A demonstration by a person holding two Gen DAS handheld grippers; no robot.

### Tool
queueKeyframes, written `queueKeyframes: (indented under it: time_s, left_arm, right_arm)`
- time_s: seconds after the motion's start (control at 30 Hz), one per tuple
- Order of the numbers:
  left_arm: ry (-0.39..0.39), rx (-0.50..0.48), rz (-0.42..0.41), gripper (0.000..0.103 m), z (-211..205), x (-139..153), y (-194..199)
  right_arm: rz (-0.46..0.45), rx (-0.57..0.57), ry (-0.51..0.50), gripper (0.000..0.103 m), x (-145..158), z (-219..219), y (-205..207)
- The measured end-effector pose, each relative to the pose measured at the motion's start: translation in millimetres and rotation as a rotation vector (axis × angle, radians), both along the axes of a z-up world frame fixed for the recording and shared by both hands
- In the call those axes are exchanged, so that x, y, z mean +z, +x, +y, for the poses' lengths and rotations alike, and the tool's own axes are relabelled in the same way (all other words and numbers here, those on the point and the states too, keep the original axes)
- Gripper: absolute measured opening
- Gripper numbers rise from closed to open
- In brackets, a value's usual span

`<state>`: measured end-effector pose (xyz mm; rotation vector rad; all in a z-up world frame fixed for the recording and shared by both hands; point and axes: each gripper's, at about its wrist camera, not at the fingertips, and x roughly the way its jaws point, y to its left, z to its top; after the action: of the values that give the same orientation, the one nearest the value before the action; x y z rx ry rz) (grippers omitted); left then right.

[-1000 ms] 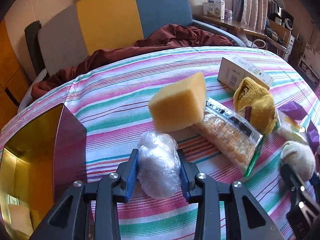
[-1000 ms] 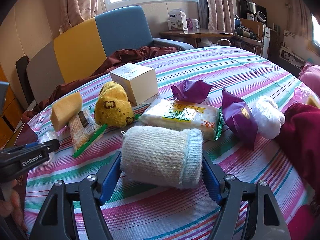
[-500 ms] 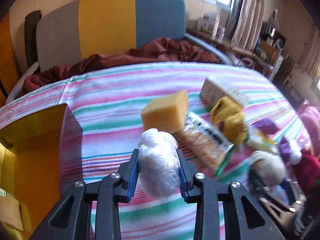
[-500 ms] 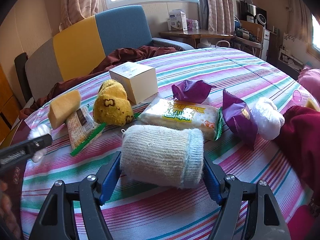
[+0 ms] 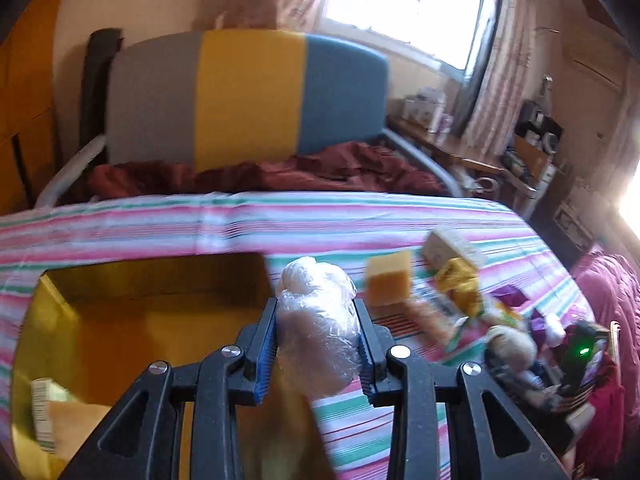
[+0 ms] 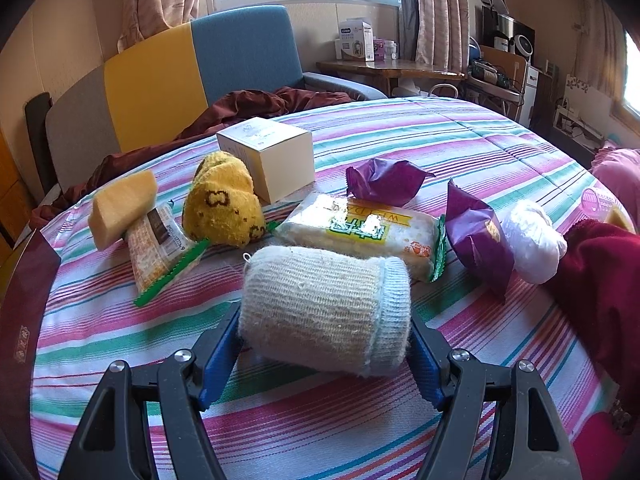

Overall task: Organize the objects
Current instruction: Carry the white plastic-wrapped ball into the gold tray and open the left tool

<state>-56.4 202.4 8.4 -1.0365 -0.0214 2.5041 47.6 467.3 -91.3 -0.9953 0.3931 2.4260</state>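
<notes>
My left gripper (image 5: 316, 312) is shut on a clear plastic-wrapped bundle (image 5: 316, 336) and holds it in the air, over the right wall of an open gold-lined box (image 5: 160, 276). The picture is blurred by motion. In the right wrist view a rolled cream sock (image 6: 324, 304) lies between the blue pads of my right gripper (image 6: 323, 324), which press on both its ends just above the striped cloth (image 6: 400, 432). Behind it lie a yellow sock (image 6: 224, 212), a sponge (image 6: 122, 204), a cracker packet (image 6: 154, 248) and a rice-cake packet (image 6: 360, 232).
A white carton (image 6: 276, 152), two purple wrappers (image 6: 380, 180) (image 6: 476, 236) and a second white plastic bundle (image 6: 532, 240) lie farther back. A dark red cloth (image 6: 600, 280) lies at the right. The box's maroon edge (image 6: 28, 280) shows at the left. A tricolour chair (image 5: 248, 96) stands behind.
My left gripper rose with the plastic bundle and swung left to the gold box, leaving the right wrist view. The right gripper and the cream sock have not moved.
</notes>
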Motion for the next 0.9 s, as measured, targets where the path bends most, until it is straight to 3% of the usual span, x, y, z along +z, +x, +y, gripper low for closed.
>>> queueKeyframes:
  time_s: [0.27,0.43,0.6,0.77,0.9]
  left_arm:
    - [0.000,0.156,-0.159,0.034,-77,-41,-38]
    - [0.082,0.258,-0.293,0.034,-117,-58,-61]
    - [0.101,0.341,-0.325,0.035,-142,-62,-74]
    - [0.045,0.520,-0.373,0.042,-172,-67,-75]
    - [0.049,0.503,-0.383,0.042,-180,-70,-62]
  right_arm:
    - [-0.024,-0.002,0.026,0.076,-1,-3,-1]
    - [-0.029,-0.003,0.031,0.076,-1,-4,-1]
    - [-0.037,-0.003,0.040,0.076,-1,-4,-1]
    - [-0.041,-0.004,0.045,0.076,-1,-4,0]
    - [-0.040,-0.003,0.046,0.076,0,-4,1]
